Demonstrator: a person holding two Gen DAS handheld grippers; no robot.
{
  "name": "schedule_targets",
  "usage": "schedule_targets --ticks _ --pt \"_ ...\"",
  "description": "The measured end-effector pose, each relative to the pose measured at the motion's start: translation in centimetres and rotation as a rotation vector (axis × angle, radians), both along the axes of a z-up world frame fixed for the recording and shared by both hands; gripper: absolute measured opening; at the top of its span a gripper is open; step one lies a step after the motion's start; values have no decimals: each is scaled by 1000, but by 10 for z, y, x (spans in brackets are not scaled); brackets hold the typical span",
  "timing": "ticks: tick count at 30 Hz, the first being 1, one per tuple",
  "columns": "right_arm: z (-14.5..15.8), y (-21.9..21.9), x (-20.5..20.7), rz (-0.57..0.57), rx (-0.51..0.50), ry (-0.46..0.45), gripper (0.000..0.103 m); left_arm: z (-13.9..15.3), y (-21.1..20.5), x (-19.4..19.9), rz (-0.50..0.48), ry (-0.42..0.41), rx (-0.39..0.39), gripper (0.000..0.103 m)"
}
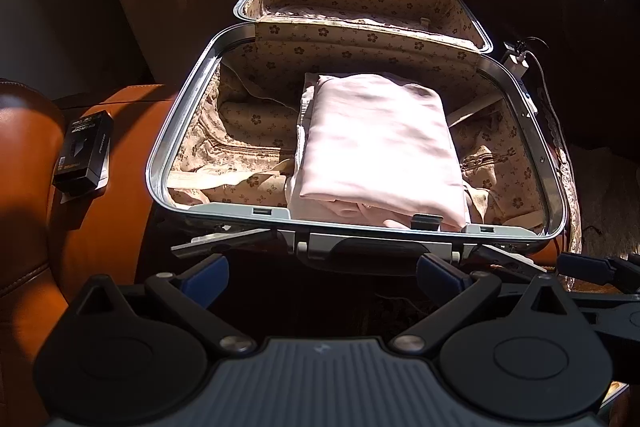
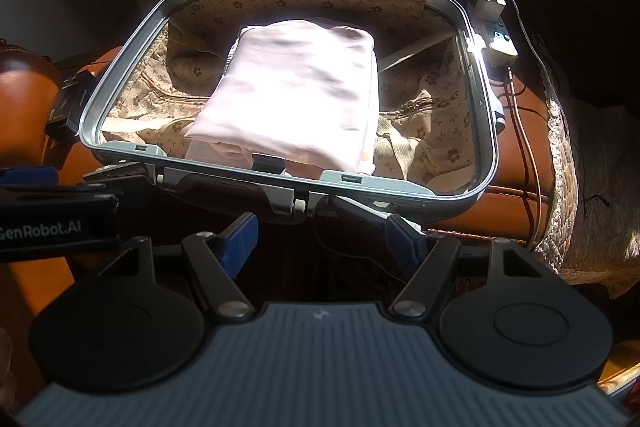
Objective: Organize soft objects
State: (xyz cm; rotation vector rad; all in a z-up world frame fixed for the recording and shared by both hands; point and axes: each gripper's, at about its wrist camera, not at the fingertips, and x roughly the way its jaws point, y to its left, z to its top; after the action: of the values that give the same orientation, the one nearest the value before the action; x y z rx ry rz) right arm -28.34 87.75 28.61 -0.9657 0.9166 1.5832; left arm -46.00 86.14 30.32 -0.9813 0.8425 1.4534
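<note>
Folded pink cloth lies mid-suitcase toward its front rim; left gripper and right gripper hover wide apart, empty.

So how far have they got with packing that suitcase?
Done, it seems: a folded pink cloth already lies inside the open suitcase, lid up. In hand: nothing; the left gripper and right gripper hover open and empty before the near rim. Left: no other soft things are in view, so possibly only closing the lid.
</note>
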Motion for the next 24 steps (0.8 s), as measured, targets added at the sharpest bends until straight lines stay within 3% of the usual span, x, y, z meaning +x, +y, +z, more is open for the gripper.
schedule_targets --ticks 12,24 --pt "-1 6 11 -43 -7 23 79 -8 -8 9 -44 2 -7 103" --pt "-2 5 11 -37 -14 27 79 -11 -6 8 -24 -5 -28 103"
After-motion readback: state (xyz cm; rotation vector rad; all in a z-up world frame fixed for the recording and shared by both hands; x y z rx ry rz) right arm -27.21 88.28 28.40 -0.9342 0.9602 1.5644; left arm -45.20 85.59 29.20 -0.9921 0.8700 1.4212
